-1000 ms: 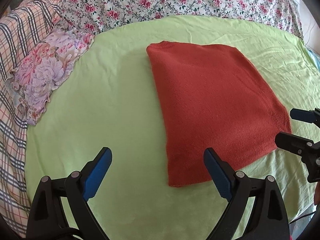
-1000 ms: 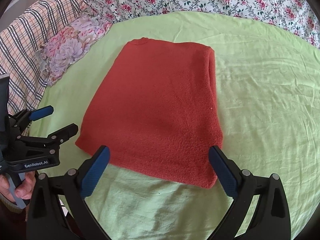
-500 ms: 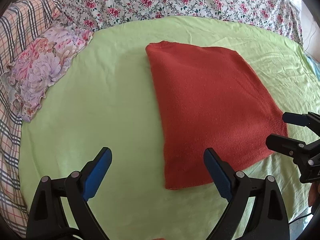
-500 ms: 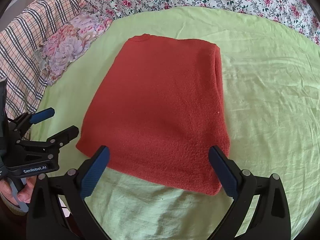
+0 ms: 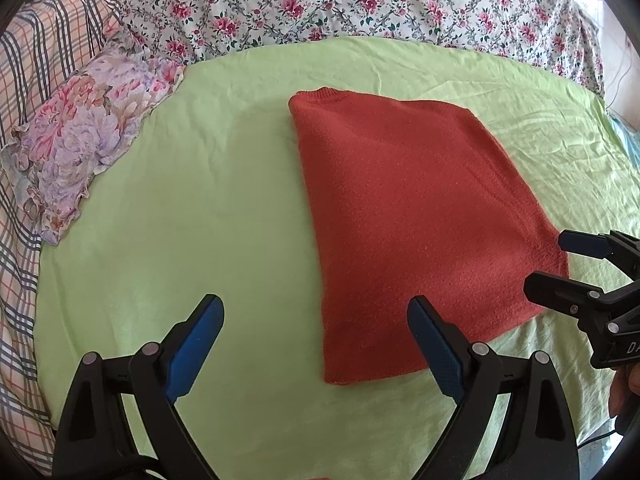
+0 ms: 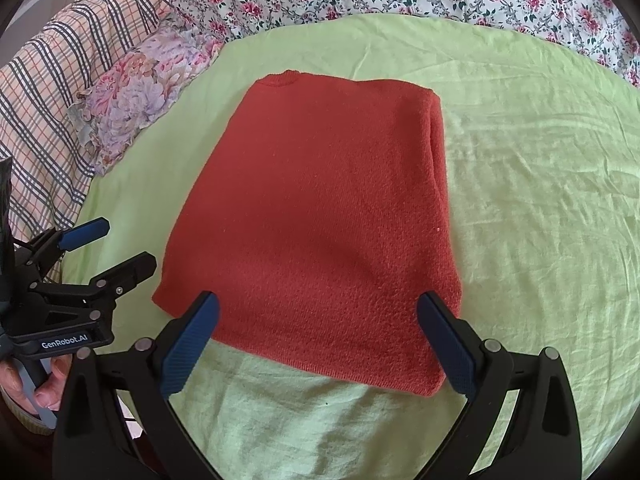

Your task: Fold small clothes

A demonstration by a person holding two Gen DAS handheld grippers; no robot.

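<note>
A red knitted sweater (image 5: 420, 216) lies folded into a rectangle on the light green sheet (image 5: 200, 208); it also shows in the right wrist view (image 6: 320, 216). My left gripper (image 5: 316, 340) is open and empty, above the sheet at the sweater's near left corner. My right gripper (image 6: 316, 336) is open and empty, just above the sweater's near edge. Each gripper shows in the other's view: the right one (image 5: 560, 264) at the sweater's right corner, the left one (image 6: 120, 244) beside its left corner.
A flowered quilt (image 5: 360, 4) lies along the far side of the sheet. A small purple floral cloth (image 5: 88, 140) and a checked blanket (image 5: 24, 92) lie at the left. The green sheet (image 6: 540, 184) stretches wrinkled to the right of the sweater.
Both grippers have drifted slightly forward and left, so the sweater sits a bit lower and farther right in both views. Both stay open; the sweater has not moved.
</note>
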